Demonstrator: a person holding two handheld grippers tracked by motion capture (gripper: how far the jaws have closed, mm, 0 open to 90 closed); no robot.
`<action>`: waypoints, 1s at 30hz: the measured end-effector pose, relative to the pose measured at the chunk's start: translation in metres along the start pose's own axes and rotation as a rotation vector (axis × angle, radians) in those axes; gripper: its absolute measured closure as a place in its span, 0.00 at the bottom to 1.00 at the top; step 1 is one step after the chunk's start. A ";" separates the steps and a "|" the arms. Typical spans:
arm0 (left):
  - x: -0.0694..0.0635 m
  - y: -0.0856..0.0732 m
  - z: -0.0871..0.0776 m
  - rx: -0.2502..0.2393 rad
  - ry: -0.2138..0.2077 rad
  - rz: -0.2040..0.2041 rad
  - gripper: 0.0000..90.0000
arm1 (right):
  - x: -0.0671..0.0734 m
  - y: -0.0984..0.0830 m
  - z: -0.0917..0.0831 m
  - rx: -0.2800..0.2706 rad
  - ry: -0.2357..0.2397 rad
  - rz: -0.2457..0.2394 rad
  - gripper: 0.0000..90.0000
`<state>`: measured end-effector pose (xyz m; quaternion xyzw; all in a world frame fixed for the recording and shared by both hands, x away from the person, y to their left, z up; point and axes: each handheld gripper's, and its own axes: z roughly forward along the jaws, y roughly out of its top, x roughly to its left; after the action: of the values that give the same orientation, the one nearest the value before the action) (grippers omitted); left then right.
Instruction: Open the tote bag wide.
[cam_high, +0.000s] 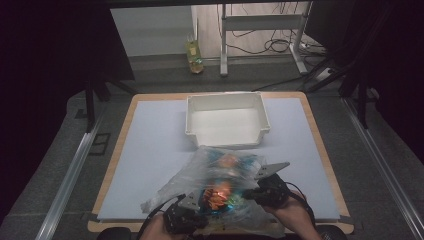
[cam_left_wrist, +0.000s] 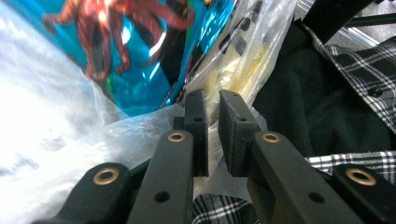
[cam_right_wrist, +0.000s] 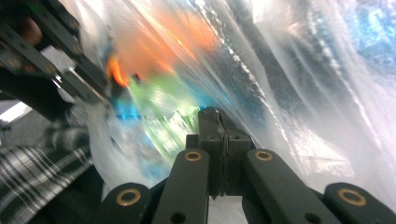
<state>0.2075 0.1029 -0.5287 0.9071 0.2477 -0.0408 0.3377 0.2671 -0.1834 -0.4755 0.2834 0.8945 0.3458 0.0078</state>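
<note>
At the near edge of the desk (cam_high: 150, 150), just in front of the person, a clear plastic bag (cam_high: 210, 175) with bright snack packets inside is held up between the two claws. Its long axis runs slantwise in the high view, from a crumpled tail low at the left near the desk edge up toward the far right, where its top nearly reaches the white bin. The left claw (cam_high: 192, 205) is clenched on the bag's lower left part; in the left gripper view its jaws stand almost together with a fold of clear film pinched between them, and a blue packet with an orange octopus print (cam_left_wrist: 121, 42) lies just beyond the tips. The right claw (cam_high: 250, 192) is clenched on the bag's right side; in the right gripper view its jaws are pressed tight on the film, with blurred orange and green packets behind. A checked sleeve (cam_left_wrist: 359, 70) lies close under the bag. Beyond the bag an open white bin (cam_high: 227, 120) stands mid-desk. Far off, a bottle (cam_high: 194, 55) stands on the floor.
</note>
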 end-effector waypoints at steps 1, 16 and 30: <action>0.002 -0.001 0.001 0.001 -0.004 0.005 0.91 | 0.000 -0.003 0.001 0.010 -0.002 0.001 0.99; -0.006 -0.014 0.005 -0.013 -0.028 -0.181 0.91 | 0.003 -0.058 0.001 0.138 0.056 0.048 0.99; 0.018 -0.038 -0.017 0.005 0.026 -0.222 0.93 | 0.009 -0.063 0.003 0.188 0.014 0.002 0.99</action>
<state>0.2035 0.1457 -0.5424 0.8754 0.3510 -0.0670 0.3256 0.2293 -0.2146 -0.5156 0.2814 0.9227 0.2624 -0.0251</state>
